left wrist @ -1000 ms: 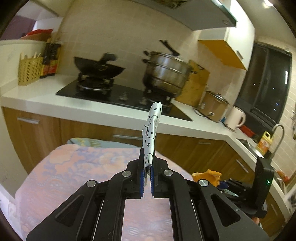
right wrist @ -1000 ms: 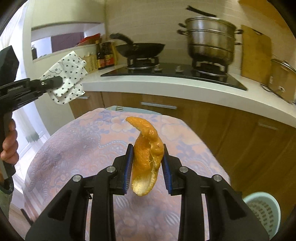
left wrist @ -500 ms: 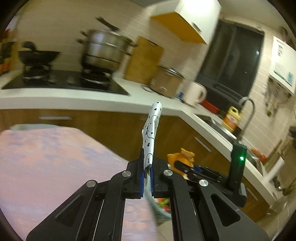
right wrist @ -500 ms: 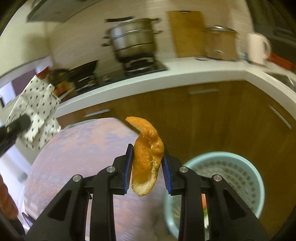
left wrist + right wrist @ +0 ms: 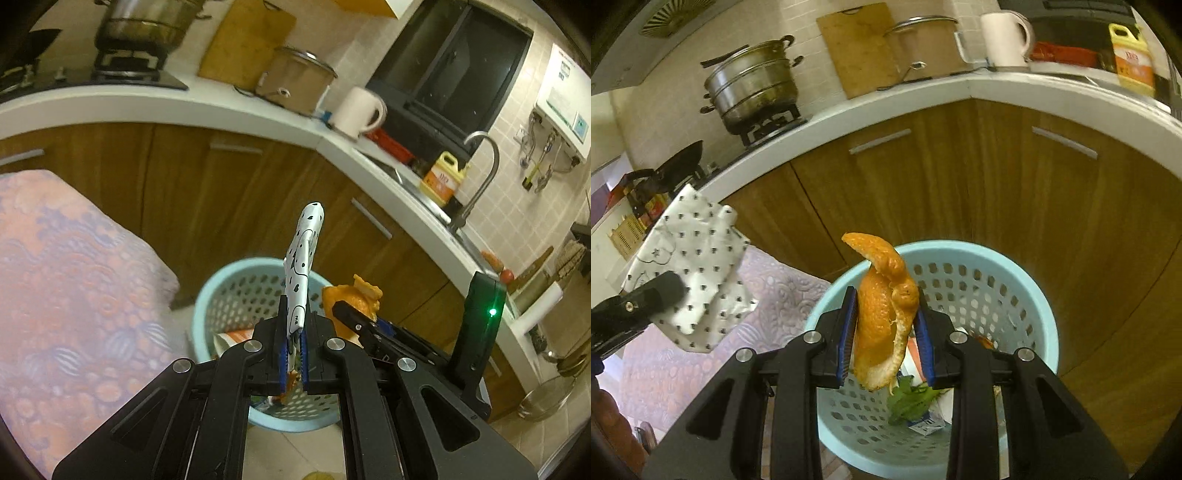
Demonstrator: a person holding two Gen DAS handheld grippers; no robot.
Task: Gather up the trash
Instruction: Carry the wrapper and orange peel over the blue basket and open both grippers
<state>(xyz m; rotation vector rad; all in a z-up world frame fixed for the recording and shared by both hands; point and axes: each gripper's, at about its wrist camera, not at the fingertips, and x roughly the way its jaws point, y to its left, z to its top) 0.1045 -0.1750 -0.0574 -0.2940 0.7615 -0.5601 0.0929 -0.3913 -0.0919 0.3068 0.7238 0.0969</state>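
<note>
My left gripper (image 5: pixel 293 354) is shut on a white wrapper with black spots (image 5: pixel 303 258), held edge-on above the light blue waste basket (image 5: pixel 207 295). The wrapper also shows flat in the right wrist view (image 5: pixel 694 266), at the left. My right gripper (image 5: pixel 886 339) is shut on an orange peel (image 5: pixel 882 314), held over the basket's rim (image 5: pixel 1034 295). The peel also shows in the left wrist view (image 5: pixel 351 295), just right of the wrapper. Inside the basket lie green leaves (image 5: pixel 908 398) and packaging scraps.
A table with a pink and purple patterned cloth (image 5: pixel 74 277) stands left of the basket. Wooden cabinets (image 5: pixel 960 177) under a white counter (image 5: pixel 221 107) stand behind it. The counter carries a steel pot (image 5: pixel 753 88), a kettle (image 5: pixel 358 110) and a sink tap (image 5: pixel 480 173).
Both grippers have swung right from over the table to above the basket and tilted down, each still holding its item. The basket now fills the lower middle of both views.
</note>
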